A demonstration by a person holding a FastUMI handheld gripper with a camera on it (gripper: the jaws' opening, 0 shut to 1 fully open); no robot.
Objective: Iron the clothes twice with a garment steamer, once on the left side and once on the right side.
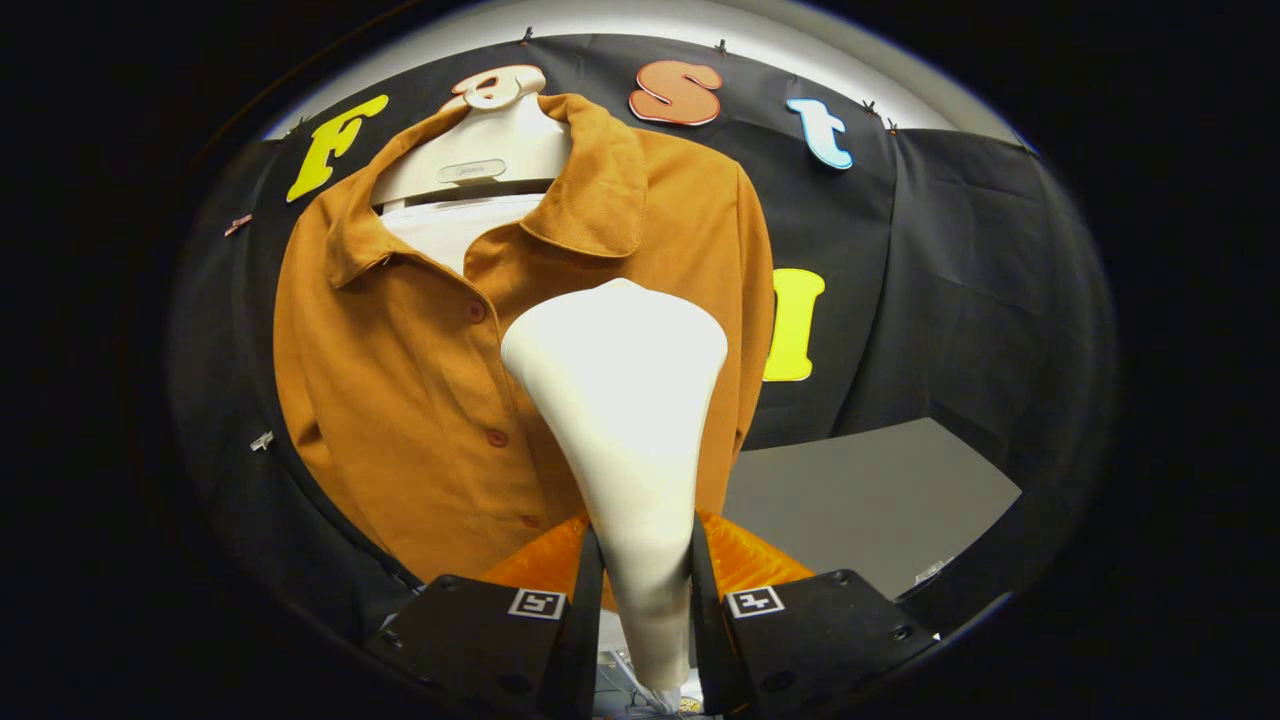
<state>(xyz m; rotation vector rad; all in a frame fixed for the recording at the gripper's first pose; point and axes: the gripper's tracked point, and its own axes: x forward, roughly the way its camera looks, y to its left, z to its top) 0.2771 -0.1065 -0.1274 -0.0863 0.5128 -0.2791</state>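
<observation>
In front of the hanging orange-brown polo shirt (400, 380), my hand-held gripper (645, 590) squeezes the white steamer head (620, 400) tight. If I tilt, it could slip.

Gripper (645, 590) clamped on neck of white garment steamer (620, 400), both fingers pressing its sides; steamer's broad head rises just ahead of fingers, set against front of orange-brown polo shirt (400, 380), to one side of button placket. Shirt hangs on pale hanger (480, 150) with white inner layer showing at open collar. Grey table surface (860, 500) lies beyond fingers, beside shirt's hem.
</observation>
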